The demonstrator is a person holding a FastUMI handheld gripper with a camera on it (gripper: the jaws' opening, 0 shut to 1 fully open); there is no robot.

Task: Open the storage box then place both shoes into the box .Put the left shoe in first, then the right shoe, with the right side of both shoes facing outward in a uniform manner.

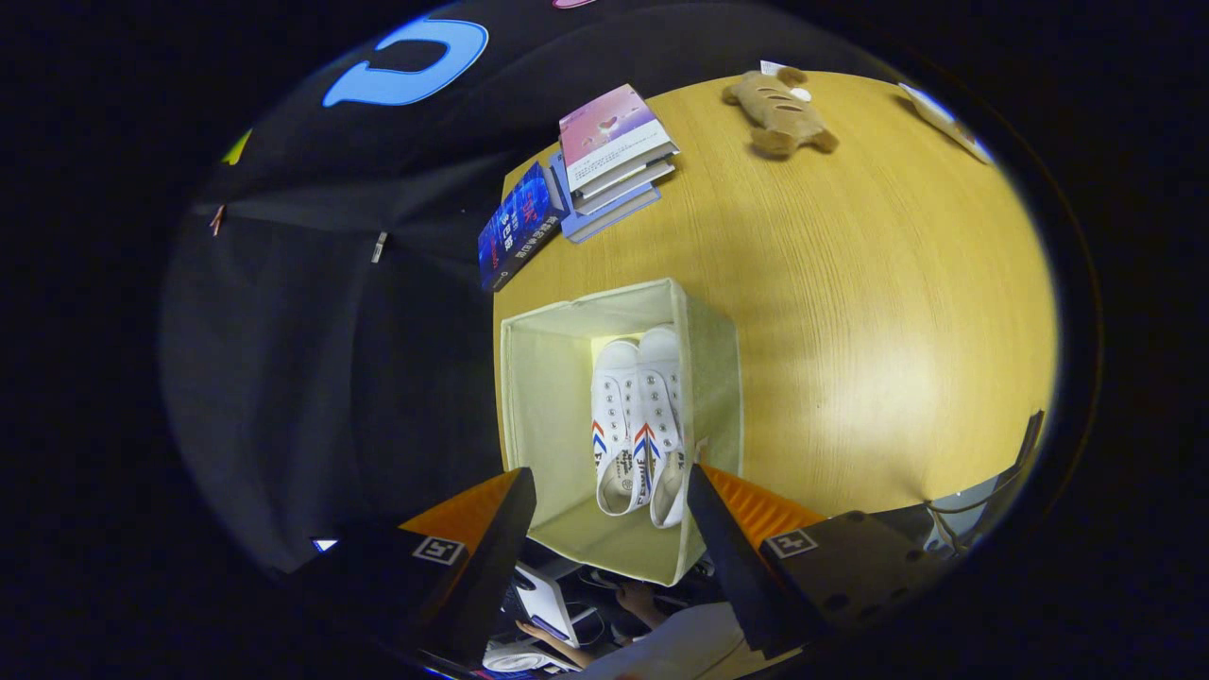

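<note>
The round wooden tabletop takes up most of the scene. Near one edge of it sits the storage box, a pale fabric cube standing open. Inside, the two white shoes lie side by side, touching, packed against one wall of the box with their laced tops showing. The gripper hangs above the box with its jaws released and spread wide, holding nothing; the shoes show in the gap between the two fingers. Beyond the box, at the tabletop's far rim, lies a stack of books, with a blue book just beside it. Well apart from those, a small brown plush toy rests on the wood.
</note>
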